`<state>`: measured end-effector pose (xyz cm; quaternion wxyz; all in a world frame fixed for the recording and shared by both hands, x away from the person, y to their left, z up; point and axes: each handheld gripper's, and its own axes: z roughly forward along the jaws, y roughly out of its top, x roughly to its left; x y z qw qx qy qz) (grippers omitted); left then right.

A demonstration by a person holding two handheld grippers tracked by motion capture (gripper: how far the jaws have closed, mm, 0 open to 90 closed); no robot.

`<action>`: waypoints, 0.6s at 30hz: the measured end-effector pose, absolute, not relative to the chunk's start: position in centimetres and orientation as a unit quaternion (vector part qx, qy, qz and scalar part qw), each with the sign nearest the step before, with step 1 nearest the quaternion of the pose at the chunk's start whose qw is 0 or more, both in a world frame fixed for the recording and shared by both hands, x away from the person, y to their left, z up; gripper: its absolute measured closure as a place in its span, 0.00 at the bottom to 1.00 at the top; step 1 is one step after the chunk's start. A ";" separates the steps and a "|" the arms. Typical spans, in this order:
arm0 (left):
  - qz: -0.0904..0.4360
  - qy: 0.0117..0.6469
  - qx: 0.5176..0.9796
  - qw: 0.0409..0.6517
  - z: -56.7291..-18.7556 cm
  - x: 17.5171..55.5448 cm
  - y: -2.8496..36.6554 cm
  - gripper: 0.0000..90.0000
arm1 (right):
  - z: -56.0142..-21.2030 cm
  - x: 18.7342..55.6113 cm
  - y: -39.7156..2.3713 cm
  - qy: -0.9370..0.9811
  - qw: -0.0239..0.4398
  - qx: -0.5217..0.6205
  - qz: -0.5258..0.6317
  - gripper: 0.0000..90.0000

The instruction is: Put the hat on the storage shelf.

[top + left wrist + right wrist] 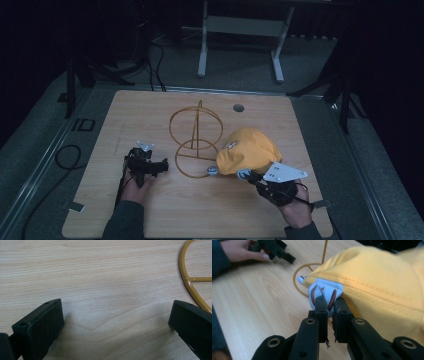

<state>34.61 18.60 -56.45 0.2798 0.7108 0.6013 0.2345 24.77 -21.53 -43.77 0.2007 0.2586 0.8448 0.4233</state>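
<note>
At the near edge of the wooden table, the right gripper has its jaws clamped on the light-blue strap tab at the rim of a yellow cap, which bulges just beyond its tips. The left gripper, resting on the table under the person's left hand, stands with jaws wide apart on nothing. Just past both tips rises a gold wire stand, touching the cap's side.
</note>
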 end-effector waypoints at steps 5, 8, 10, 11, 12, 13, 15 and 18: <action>0.234 0.602 0.710 0.280 -56.5 34.6 18.6 0.00 | -41.8 24.8 -22.1 0.825 0.194 0.254 0.466 0.93; 0.234 0.602 0.710 0.280 -56.4 34.6 18.6 0.00 | -41.4 25.1 -22.7 0.816 0.192 0.261 0.479 0.93; 0.235 0.602 0.710 0.280 -56.5 34.6 18.6 0.00 | -41.4 25.6 -23.4 0.810 0.195 0.277 0.479 0.92; 0.235 0.602 0.710 0.280 -56.5 34.6 18.6 0.00 | -41.6 25.9 -23.8 0.808 0.190 0.284 0.480 0.92; 0.235 0.602 0.710 0.280 -56.5 34.6 18.6 0.00 | -41.9 26.3 -24.2 0.808 0.194 0.295 0.472 0.91; 0.235 0.602 0.710 0.280 -56.5 34.6 18.6 0.00 | -42.4 26.7 -24.7 0.811 0.202 0.313 0.451 0.88; 0.235 0.601 0.710 0.280 -56.5 34.6 18.6 0.00 | -42.6 26.9 -25.0 0.814 0.204 0.319 0.441 0.85; 0.235 0.601 0.711 0.280 -56.5 34.6 18.6 0.00 | -43.1 27.1 -25.9 0.814 0.204 0.334 0.430 0.78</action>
